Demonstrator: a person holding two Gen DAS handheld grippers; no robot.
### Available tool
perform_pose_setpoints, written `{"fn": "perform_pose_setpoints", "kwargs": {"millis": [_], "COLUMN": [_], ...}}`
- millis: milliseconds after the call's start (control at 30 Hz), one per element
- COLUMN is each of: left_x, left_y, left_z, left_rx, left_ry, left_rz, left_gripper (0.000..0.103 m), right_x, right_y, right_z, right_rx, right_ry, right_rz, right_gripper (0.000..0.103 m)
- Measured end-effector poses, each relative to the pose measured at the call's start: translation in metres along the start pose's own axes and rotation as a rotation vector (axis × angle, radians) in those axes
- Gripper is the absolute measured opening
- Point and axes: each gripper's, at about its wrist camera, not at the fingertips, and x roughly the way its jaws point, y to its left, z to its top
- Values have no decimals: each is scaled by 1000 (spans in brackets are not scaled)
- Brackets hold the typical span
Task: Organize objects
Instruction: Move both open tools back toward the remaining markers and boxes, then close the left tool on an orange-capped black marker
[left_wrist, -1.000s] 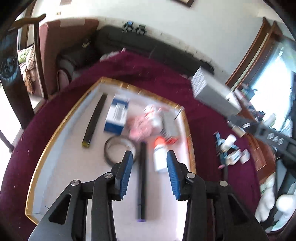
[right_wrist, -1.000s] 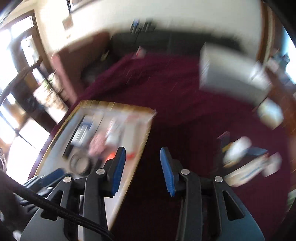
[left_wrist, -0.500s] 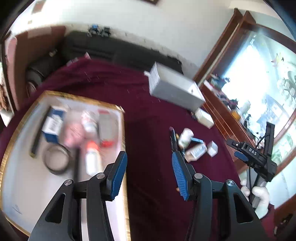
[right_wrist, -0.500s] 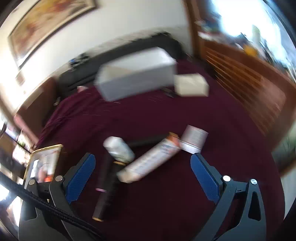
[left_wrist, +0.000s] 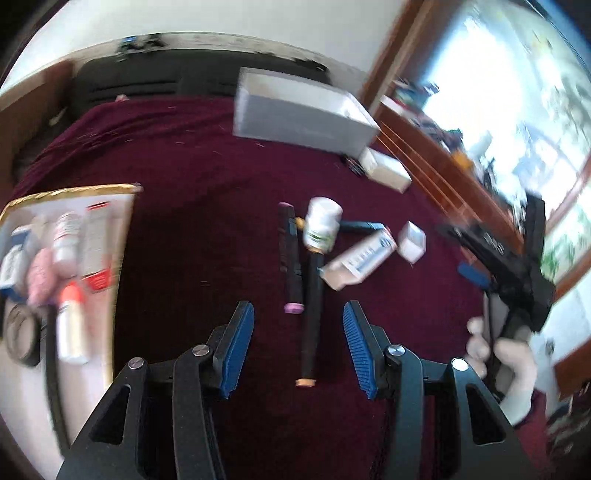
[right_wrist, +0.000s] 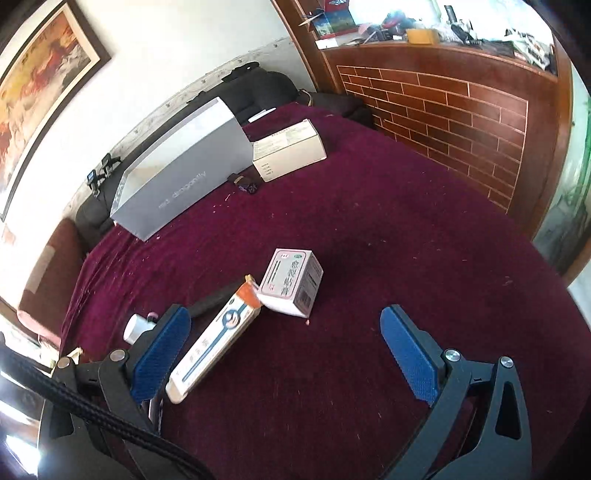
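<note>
- Several things are already sitting in the gold-rimmed tray (left_wrist: 70, 192): bottles, a box, a black ring.
- Right of the tray, two dark pens (left_wrist: 291, 254), a white bottle (left_wrist: 322, 223), a long carton (right_wrist: 214, 343) and a small box (right_wrist: 291, 282) are still lying loose.
- Left gripper (left_wrist: 298, 345) is hanging spread over the pens, right gripper (right_wrist: 284, 354) gaping wide, both empty.

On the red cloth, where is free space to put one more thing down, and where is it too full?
Free: the cloth between the tray and the two markers; also the wide patch right of the small box, toward the brick panel. Crowded: the cluster of markers, bottle, long box and small box, and the tray itself.
</note>
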Motion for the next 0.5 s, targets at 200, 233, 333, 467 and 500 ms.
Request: {"fn": "perform_pose_setpoints", "kwargs": {"millis": [200, 233, 333, 467, 500], "left_x": [33, 41, 56, 71, 72], "left_y": [-27, -27, -24, -34, -37], "left_z": [-17, -19, -22, -25, -26], "left_rx": [146, 146, 129, 180, 198], "left_ry": [50, 66, 94, 88, 87], "left_rz": [47, 61, 88, 130, 133], "left_gripper": [44, 44, 44, 34, 18], "right_x": [12, 13, 10, 6, 6], "right_y": [-8, -9, -10, -10, -12], "right_z": [-8, -6, -4, -4, -4], "right_rx": [-18, -10, -14, -18, -13], "right_ry": [-46, -36, -47, -57, -56], "right_rz": [-27, -9, 6, 12, 12], "right_gripper": [103, 103, 103, 103, 103]}}
